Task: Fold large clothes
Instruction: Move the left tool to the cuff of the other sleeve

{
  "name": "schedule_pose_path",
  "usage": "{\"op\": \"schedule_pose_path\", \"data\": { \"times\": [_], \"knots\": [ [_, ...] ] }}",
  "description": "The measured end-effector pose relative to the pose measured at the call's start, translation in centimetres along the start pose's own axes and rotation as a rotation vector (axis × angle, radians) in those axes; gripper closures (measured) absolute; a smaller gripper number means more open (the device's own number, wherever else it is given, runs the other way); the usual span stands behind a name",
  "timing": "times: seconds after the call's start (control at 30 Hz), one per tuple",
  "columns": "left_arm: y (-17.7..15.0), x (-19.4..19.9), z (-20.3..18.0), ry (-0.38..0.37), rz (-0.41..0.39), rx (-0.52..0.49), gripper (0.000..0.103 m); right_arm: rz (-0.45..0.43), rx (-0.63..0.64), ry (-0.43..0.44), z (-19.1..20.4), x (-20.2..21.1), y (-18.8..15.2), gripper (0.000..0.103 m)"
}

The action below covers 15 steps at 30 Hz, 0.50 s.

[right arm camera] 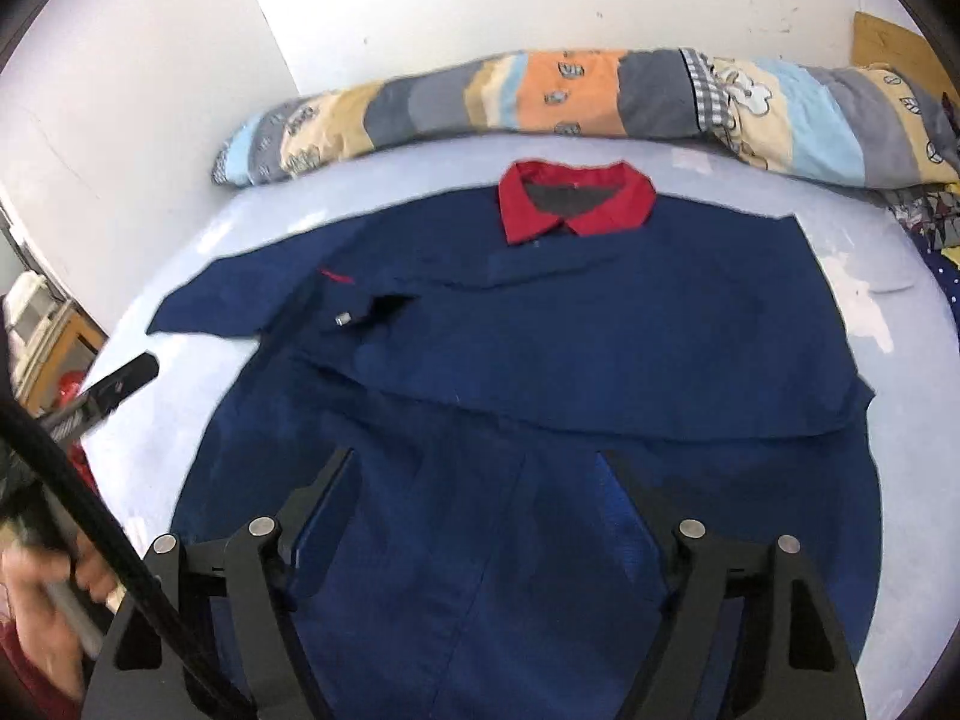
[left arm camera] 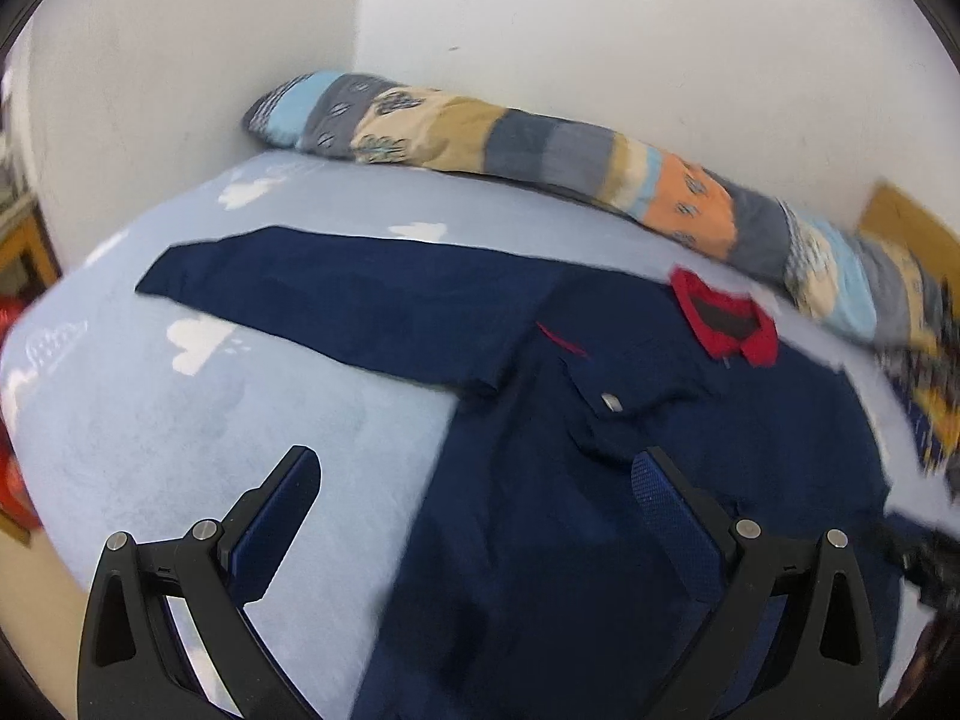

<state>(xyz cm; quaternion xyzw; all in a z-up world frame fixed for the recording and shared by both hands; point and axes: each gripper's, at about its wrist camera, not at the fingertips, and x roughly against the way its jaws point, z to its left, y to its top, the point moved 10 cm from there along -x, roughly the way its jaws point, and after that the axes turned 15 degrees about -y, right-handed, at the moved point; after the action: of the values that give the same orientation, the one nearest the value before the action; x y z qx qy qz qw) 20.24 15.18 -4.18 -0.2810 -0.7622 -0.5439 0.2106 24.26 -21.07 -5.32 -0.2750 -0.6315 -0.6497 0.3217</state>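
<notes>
Nearest the lens, the right gripper (right arm camera: 480,486) hangs released above the lower half of the jacket (right arm camera: 540,330), nothing between its fingers. The left gripper (left arm camera: 474,480) is released too, spread over the jacket's side edge, one finger over bare sheet (left arm camera: 180,420), the other over the cloth; neither seems to touch.

My reading: a fold has gone in on the far side in the right view, where the sleeve is not seen and a seam crosses the body, so the step in hand is a move to a new hold. The next move likely calls for the left gripper to reach the spread sleeve (left arm camera: 336,294) and draw it across the chest.

The jacket is navy, lying front up on the bed, with a buttoned pocket (right arm camera: 360,315). Farther off sits its red collar (right arm camera: 576,204), then a striped quilt (right arm camera: 600,93) along the wall.
</notes>
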Motion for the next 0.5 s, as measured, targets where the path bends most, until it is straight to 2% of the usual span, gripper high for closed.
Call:
{"op": "schedule_pose_path", "data": {
  "times": [0.1, 0.2, 0.33, 0.4, 0.43, 0.5],
  "knots": [
    [2.7, -0.6, 3.2, 0.006, -0.003, 0.055, 0.000, -0.058, -0.007, -0.009, -0.8, 1.0, 0.8, 0.020],
    [5.0, -1.3, 6.4, 0.049, 0.002, 0.057, 0.000, -0.119, 0.041, -0.024, -0.4, 1.5, 1.6, 0.020],
    [8.0, -3.5, 12.2, 0.067, 0.053, 0.121, 0.000, -0.097, 0.075, -0.109, -1.7, -1.0, 2.9, 0.020],
    [9.1, -4.3, 15.7, 0.081, 0.066, 0.186, 0.000, -0.069, -0.013, -0.125, -3.9, -1.4, 3.7, 0.020],
    [9.8, -4.6, 18.7, 0.098, 0.056, 0.243, 0.000, -0.061, -0.081, -0.081, -4.8, -1.0, 3.9, 0.020],
    [10.6, -5.3, 23.1, 0.102, 0.051, 0.334, 0.000, -0.070, -0.132, -0.031, -5.6, -0.1, 4.2, 0.020]
  ]
}}
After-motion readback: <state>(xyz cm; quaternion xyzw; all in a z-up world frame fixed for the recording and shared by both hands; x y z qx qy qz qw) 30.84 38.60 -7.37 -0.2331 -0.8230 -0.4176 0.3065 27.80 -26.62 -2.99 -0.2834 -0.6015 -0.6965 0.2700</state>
